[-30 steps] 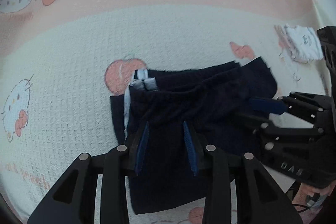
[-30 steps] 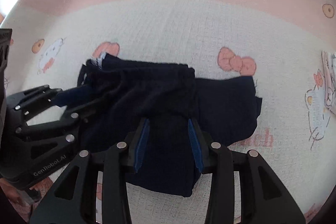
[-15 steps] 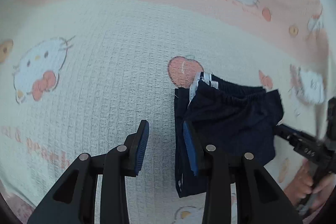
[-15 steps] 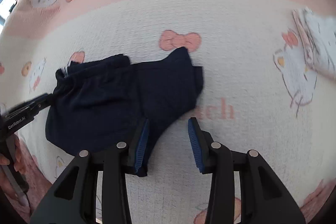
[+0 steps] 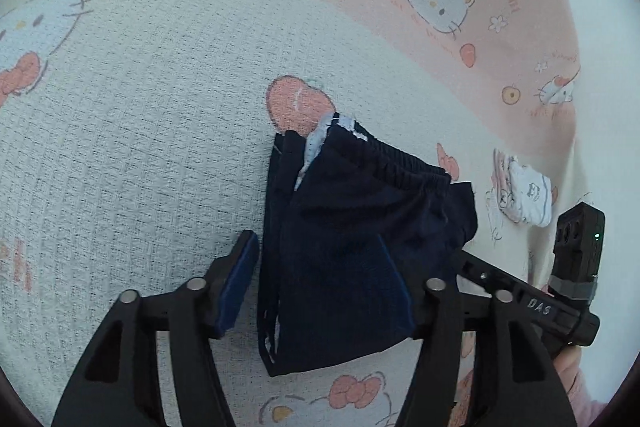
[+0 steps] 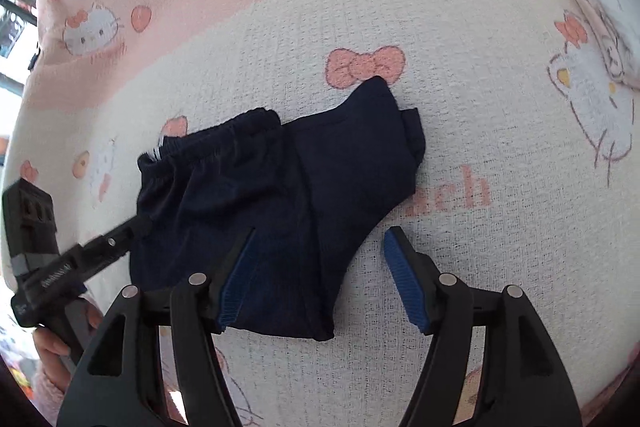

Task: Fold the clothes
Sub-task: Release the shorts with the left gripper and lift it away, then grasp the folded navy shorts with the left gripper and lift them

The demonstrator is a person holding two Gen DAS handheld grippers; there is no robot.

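We are holding both grippers' jaws apart over dark shorts [image 5: 360, 247] lying doubled on the blanket [image 5: 140, 147]: left gripper [image 5: 320, 287] straddling one edge, right gripper [image 6: 320, 279] straddling the other.

i'm seeing the folded shorts [image 5: 360, 247] lying on the blanket [image 5: 140, 147], between my left gripper [image 5: 320, 283] and right gripper [image 6: 320, 279], both spread wide; folded clothes [image 5: 524, 195] are sitting well apart, to the right.
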